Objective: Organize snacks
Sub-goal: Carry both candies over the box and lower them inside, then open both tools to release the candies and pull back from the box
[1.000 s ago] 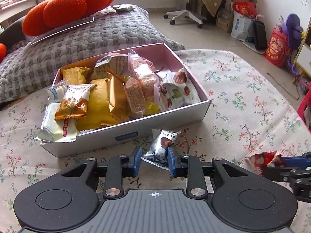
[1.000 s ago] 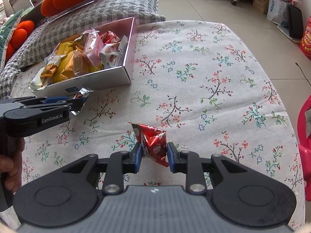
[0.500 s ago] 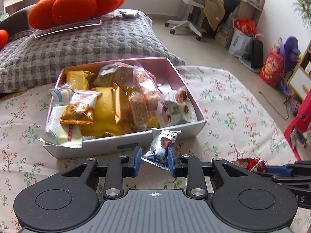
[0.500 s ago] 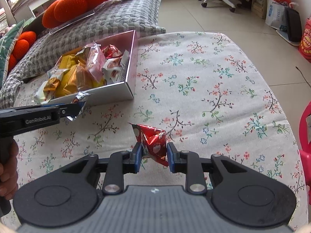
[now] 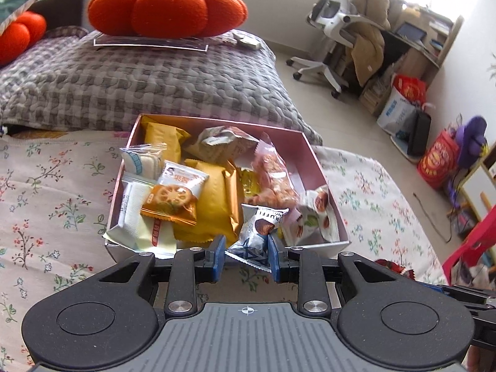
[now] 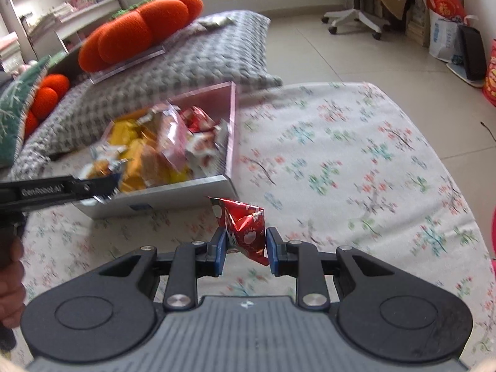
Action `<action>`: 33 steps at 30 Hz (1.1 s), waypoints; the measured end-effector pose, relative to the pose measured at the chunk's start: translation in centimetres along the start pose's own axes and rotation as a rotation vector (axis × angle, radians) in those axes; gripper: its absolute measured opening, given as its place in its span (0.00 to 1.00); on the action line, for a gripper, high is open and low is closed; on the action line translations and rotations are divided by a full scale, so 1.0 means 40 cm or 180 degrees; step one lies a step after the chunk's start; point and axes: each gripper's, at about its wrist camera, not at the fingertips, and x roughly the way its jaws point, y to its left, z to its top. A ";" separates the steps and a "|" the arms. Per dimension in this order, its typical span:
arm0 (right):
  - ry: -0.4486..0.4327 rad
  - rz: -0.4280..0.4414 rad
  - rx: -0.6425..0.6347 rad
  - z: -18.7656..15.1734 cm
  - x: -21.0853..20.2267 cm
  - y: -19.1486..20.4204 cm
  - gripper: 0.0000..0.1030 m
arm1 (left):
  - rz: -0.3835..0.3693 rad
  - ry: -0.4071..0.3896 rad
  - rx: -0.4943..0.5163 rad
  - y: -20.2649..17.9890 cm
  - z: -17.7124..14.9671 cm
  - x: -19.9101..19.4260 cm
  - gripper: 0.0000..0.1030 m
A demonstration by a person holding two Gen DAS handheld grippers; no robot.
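A pink-lined white box (image 5: 310,152) full of wrapped snacks sits on the floral cloth; it also shows in the right wrist view (image 6: 231,130). My left gripper (image 5: 246,259) is shut on a silver-blue truffle packet (image 5: 259,232), held above the box's near wall. My right gripper (image 6: 243,255) is shut on a crumpled red snack packet (image 6: 245,226), held above the cloth just right of the box's near corner. The left gripper (image 6: 105,183) shows from the side in the right wrist view, over the box's front edge.
A grey checked cushion (image 5: 139,80) with an orange pumpkin pillow (image 5: 167,6) lies behind the box. An office chair (image 5: 334,31) and bags (image 5: 437,161) stand on the floor to the right. The floral cloth (image 6: 356,170) stretches right of the box.
Both grippers have risen and moved toward the box with their packets. The left one now holds the truffle packet over the box's near wall. The right one has come close to the box's corner.
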 end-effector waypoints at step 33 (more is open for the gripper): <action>-0.0251 0.0376 -0.0154 0.100 0.140 0.137 0.45 | 0.0060 0.0024 -0.0223 0.090 0.036 0.089 0.26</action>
